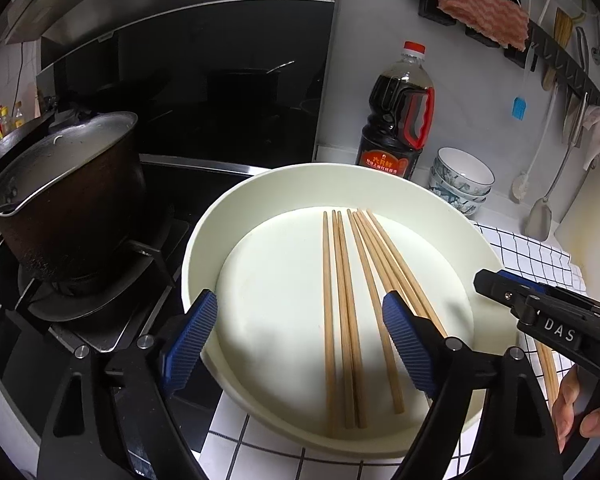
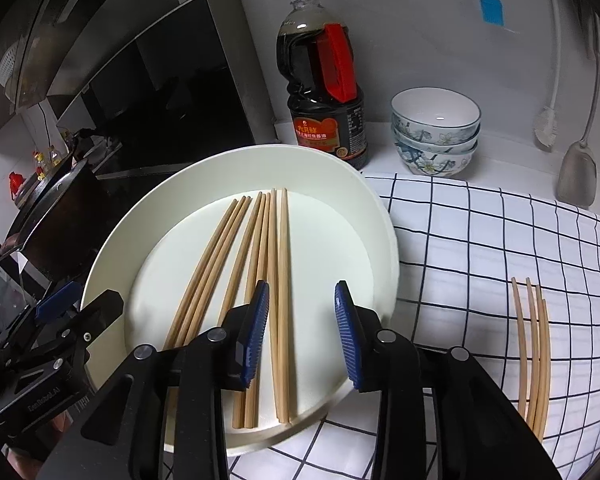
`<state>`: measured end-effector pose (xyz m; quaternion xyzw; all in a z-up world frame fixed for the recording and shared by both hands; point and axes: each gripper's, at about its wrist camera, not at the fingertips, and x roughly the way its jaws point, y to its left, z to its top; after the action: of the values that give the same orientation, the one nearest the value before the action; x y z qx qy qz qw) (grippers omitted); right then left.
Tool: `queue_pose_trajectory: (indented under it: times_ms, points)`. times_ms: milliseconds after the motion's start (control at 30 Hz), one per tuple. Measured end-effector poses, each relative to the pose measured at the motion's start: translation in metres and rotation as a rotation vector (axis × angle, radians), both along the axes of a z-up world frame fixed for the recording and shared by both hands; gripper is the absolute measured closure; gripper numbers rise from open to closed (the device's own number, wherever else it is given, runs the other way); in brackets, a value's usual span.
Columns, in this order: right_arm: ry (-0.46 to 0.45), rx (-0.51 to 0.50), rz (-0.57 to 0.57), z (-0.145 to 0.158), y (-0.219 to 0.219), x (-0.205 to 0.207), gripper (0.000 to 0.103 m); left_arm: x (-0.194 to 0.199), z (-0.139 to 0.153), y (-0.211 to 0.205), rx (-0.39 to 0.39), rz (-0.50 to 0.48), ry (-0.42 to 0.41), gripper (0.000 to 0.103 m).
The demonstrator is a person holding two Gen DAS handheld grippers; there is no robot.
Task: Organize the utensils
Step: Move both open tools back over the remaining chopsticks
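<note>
With the left gripper (image 1: pixel 300 340) spread wide and the right gripper (image 2: pixel 302 332) parted, both empty above the wooden chopsticks (image 2: pixel 256 280) lying in the white plate (image 2: pixel 380 232) at frame centre, several touching sticks could be caught at once.

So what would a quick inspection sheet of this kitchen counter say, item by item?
Surface: white tiled counter, checked cloth beside the stove.
Job's things: seven chopsticks lying in the white dish; four more chopsticks on the cloth.
Clutter: sauce bottle, stacked bowls, dark pot on the burner.
Grippers: left gripper wide open, right gripper partly open, both over the dish, holding nothing.
Cables: nothing seen.
Surroundings: hanging utensils and a pink rag on the wall rail.
</note>
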<state>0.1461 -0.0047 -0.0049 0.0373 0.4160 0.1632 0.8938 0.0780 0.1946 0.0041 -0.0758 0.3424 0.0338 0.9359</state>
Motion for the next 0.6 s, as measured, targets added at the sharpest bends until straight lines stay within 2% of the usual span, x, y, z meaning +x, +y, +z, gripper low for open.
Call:
queue_pose_trajectory:
  times_ms: [233,600]
  points:
    - [-0.024,0.007,-0.027,0.006,-0.019,-0.013,0.06,-0.011,0.006,-0.01,0.007,-0.005,-0.014,0.013]
    - [-0.055,-0.021,-0.044,0.009,-0.055,-0.037,0.054,-0.025,0.01,-0.047,0.008,-0.059,-0.013,0.012]
